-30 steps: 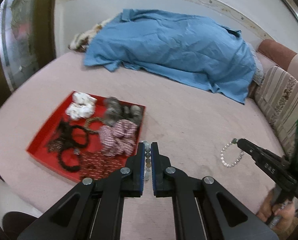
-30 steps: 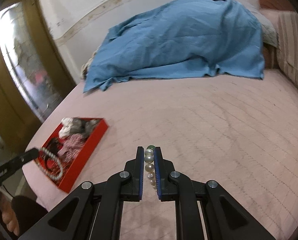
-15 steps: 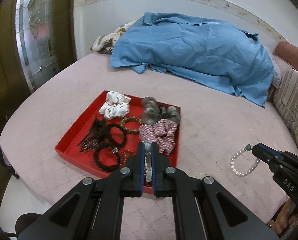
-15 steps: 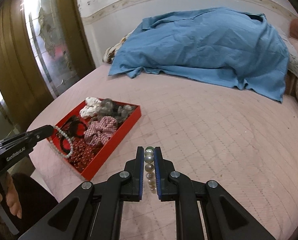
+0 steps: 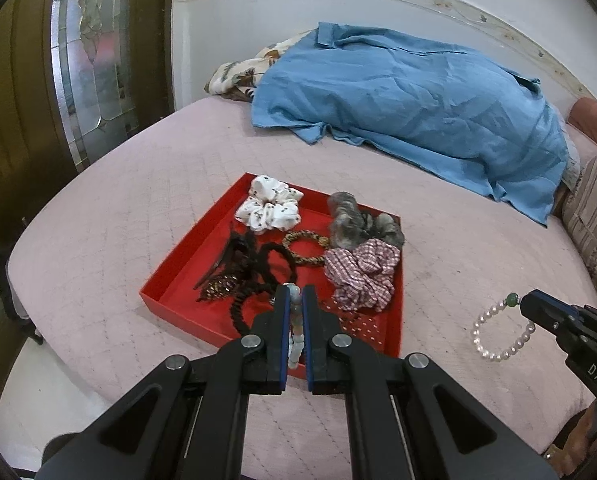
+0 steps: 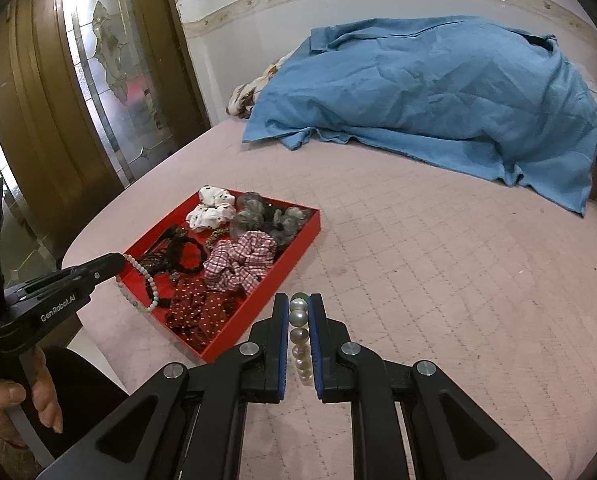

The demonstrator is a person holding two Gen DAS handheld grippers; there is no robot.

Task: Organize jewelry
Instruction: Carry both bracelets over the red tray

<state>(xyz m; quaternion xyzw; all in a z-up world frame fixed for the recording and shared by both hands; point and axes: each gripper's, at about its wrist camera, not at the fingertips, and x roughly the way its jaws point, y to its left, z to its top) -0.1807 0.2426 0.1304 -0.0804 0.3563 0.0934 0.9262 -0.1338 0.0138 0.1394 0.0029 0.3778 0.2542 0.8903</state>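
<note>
**Operator A:** Report the state of each gripper.

**Operator B:** The left gripper (image 5: 294, 300) is clamped on a pale bead bracelet (image 6: 136, 286), which hangs off its tips as a loop. The right gripper (image 6: 298, 308) is clamped on a pearl bracelet (image 5: 498, 330) with one green bead at the pinch point.

**Operator A:** Where does each load sit relative to the red tray (image 5: 170, 280)?

**Operator B:** In the right wrist view, the pale bead loop hangs at the tray's near-left edge, over the rim. The pearl bracelet hangs over the pink bedcover (image 5: 458, 248), well to the right of the tray's right wall.

**Operator A:** Which gripper is nearer the drop zone?

**Operator B:** The left. By my estimate it needs only a short advance forward and slightly right to clear the rim. The right must travel left across open bedcover.

**Operator A:** Free space in the tray?

**Operator B:** Limited. The plaid scrunchie (image 5: 362, 274) fills the right side, the black hair ties (image 5: 258, 264) the centre. Bare red floor shows along the left wall.
</note>
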